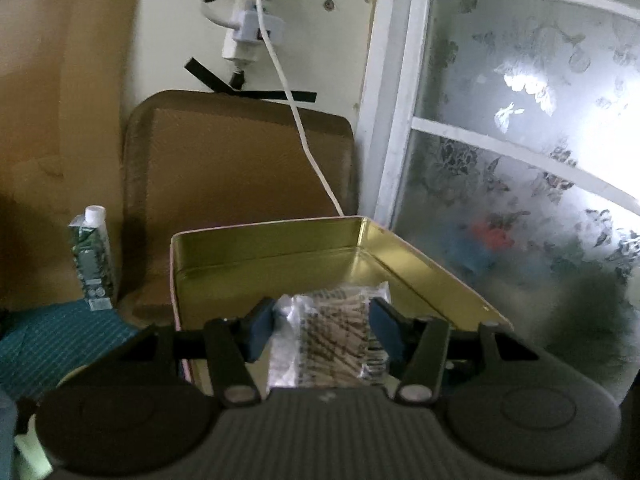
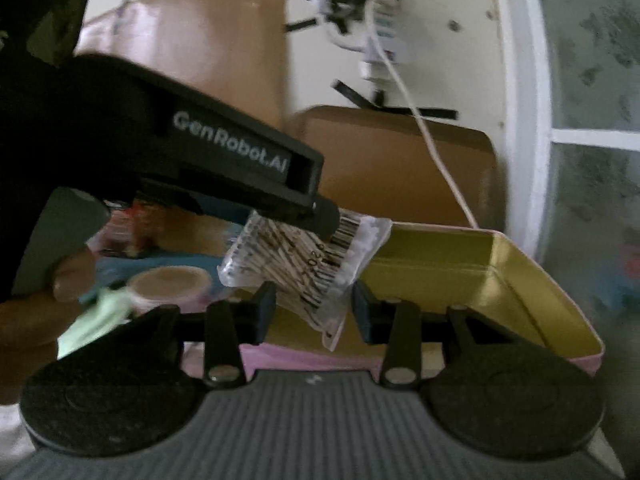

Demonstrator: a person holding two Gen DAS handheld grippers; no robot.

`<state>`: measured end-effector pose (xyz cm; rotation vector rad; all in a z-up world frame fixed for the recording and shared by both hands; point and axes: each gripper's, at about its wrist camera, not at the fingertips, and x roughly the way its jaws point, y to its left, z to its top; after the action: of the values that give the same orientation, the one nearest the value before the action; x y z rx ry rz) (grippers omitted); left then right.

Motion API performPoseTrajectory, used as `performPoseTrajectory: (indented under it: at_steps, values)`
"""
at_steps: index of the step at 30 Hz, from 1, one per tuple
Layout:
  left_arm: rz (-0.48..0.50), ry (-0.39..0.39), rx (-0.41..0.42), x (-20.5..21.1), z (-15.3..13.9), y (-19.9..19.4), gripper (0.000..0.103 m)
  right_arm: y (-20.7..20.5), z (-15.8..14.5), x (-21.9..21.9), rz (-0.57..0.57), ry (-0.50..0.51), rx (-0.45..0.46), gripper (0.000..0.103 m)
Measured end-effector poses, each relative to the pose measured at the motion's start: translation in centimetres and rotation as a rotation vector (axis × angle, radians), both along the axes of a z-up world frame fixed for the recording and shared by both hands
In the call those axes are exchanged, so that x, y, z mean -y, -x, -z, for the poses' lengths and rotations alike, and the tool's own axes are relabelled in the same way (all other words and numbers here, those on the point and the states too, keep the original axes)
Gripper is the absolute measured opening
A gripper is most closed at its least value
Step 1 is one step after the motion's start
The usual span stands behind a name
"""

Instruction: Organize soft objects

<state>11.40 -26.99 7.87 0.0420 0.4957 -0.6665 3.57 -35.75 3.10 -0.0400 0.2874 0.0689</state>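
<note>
The left gripper (image 1: 322,330) is clamped on a clear plastic packet of cotton swabs (image 2: 304,264), holding it above the near edge of the open gold-lined tin box (image 2: 520,280). The right gripper (image 2: 314,312) holds nothing, jaws apart. I judge sorting barely begun: the box looks empty, and a round tape roll (image 2: 170,284) and pale green cloth (image 2: 100,316) wait outside it.

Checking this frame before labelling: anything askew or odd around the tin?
Nothing spilled or damaged. The clear packet of cotton swabs hangs tilted from the left gripper, above the open tin, not yet set down. The right gripper holds nothing.
</note>
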Motion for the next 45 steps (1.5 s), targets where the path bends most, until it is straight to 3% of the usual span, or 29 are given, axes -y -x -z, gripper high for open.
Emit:
performPoseTrajectory:
  at_steps: [3, 5, 7, 12, 17, 20, 22, 26, 32, 37, 45]
  values:
    - [-0.028, -0.037, -0.043, 1.1, 1.2, -1.2, 0.068, -1.3, 0.7, 0.5, 0.055, 0.006, -0.032, 0.045]
    - [-0.049, -0.062, -0.071, 0.9, 1.9, -1.6, 0.069, -2.3, 1.2, 0.7, 0.125, 0.015, -0.068, 0.054]
    - [-0.054, -0.044, -0.077, -0.4, 2.1, -1.4, 0.07, -2.3, 1.6, 0.9, 0.171, -0.021, -0.082, 0.071]
    - [-0.059, 0.009, -0.002, -5.7, 1.2, 1.3, 0.075, 0.2, 1.5, -0.2, 0.178, -0.044, -0.043, 0.076]
    - [-0.063, -0.004, 0.071, -13.0, 2.0, 6.3, 0.075, 3.4, 1.1, -2.1, 0.138, -0.07, 0.044, 0.075]
    - [-0.099, -0.019, 0.047, -17.6, 3.8, 8.5, 0.075, 4.9, 1.2, -4.2, 0.066, -0.098, 0.054, 0.071]
    - [-0.153, -0.048, 0.04, -20.3, 4.9, 9.6, 0.075, 5.2, 1.4, -5.8, 0.01, -0.106, 0.031, 0.054]
    - [-0.284, -0.085, 0.002, -25.0, 6.8, 10.2, 0.075, 4.9, 2.0, -9.6, -0.127, -0.098, -0.045, 0.036]
    - [-0.468, -0.153, -0.038, -29.1, 8.4, 9.0, 0.075, 3.7, 2.8, -14.5, -0.285, -0.08, -0.171, 0.035]
    - [-0.484, -0.108, -0.097, -30.5, 8.8, 8.4, 0.075, 2.5, 4.4, -17.0, -0.305, -0.035, -0.317, 0.037]
    - [-0.481, 0.007, -0.06, -32.3, 8.6, 10.2, 0.081, 3.0, 3.2, -18.7, -0.311, -0.009, -0.27, 0.038]
